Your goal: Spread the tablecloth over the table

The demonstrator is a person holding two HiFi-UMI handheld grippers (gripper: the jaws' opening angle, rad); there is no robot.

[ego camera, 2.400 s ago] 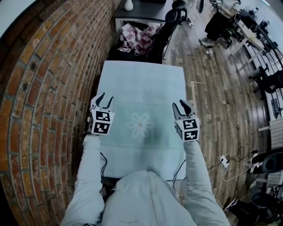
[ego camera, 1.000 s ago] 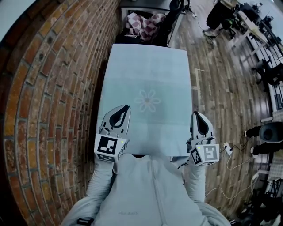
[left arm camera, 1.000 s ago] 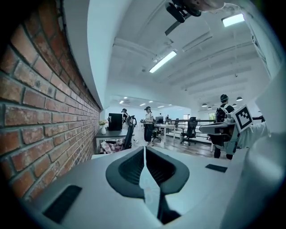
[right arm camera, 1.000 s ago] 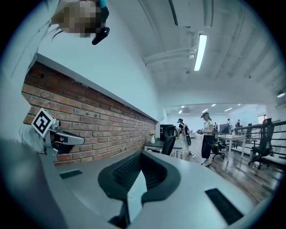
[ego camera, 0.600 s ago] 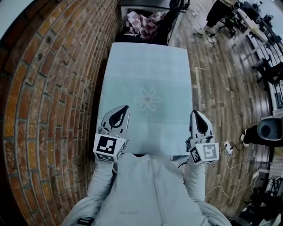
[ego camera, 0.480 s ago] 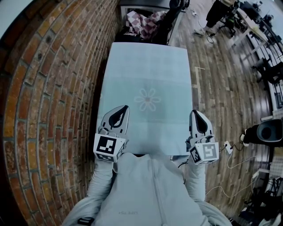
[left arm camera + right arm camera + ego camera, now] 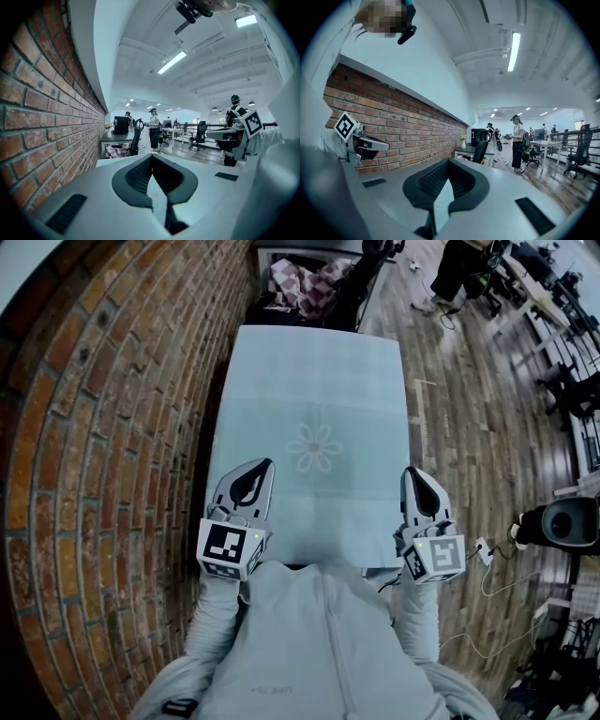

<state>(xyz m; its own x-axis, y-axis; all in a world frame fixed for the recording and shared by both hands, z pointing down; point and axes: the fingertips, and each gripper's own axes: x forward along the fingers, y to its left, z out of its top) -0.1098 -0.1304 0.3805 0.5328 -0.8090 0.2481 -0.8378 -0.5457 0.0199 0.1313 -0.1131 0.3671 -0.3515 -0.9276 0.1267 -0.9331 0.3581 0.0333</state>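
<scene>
The pale blue tablecloth (image 7: 314, 381) with a flower print (image 7: 314, 446) lies flat over the whole table. My left gripper (image 7: 267, 465) hovers above its near left part, and its jaws meet at the tips (image 7: 151, 154). Above the cloth's near right edge my right gripper (image 7: 412, 472) is closed the same way (image 7: 448, 160). Pale cloth shows through the loop behind each pair of tips. The cloth is not lifted toward either gripper, and I see nothing pinched.
A brick wall (image 7: 112, 427) runs close along the table's left side. A black chair with a checked cloth (image 7: 305, 287) stands at the far end. To the right are wooden floor (image 7: 469, 427) and cables (image 7: 483, 554). A person (image 7: 153, 129) stands far off.
Since the earliest frame both grippers have drawn back from beside the flower to the near end, and their open jaws have closed. Over the last second they have hardly moved.
</scene>
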